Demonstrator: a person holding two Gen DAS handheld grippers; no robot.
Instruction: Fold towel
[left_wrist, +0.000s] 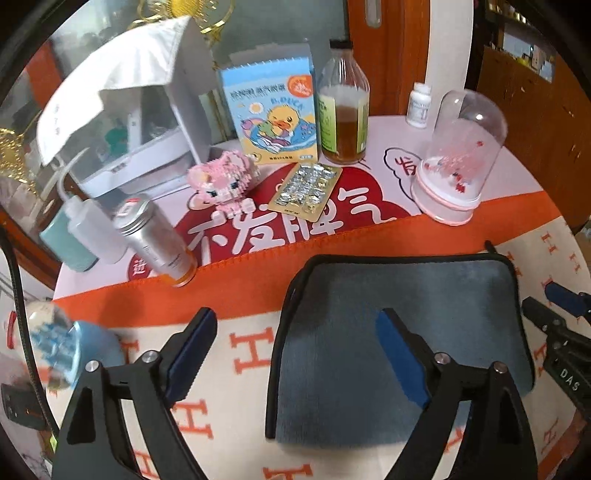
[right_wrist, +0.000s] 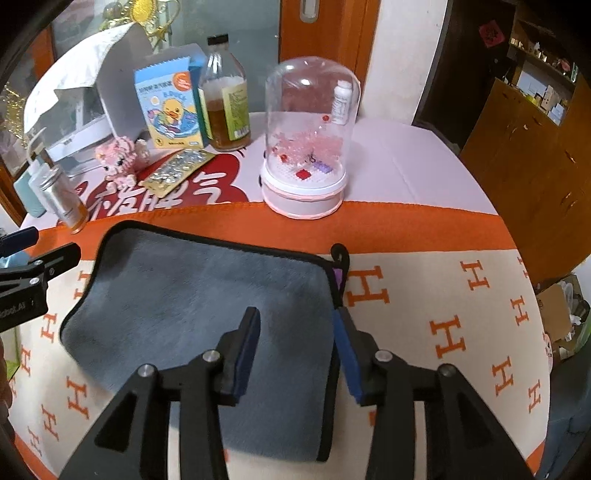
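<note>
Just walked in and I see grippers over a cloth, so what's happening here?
A person holding two grippers is working on a grey towel lying on the H-patterned blanket. The left gripper straddles the towel's left edge, the right gripper its right edge. Both are open, gripping nothing. Bottles and a glass dome stand behind.

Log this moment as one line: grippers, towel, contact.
left gripper: open, straddling towel's left edge | right gripper: open, straddling right edge | grey towel: lying flat on blanket, not gripped
</note>
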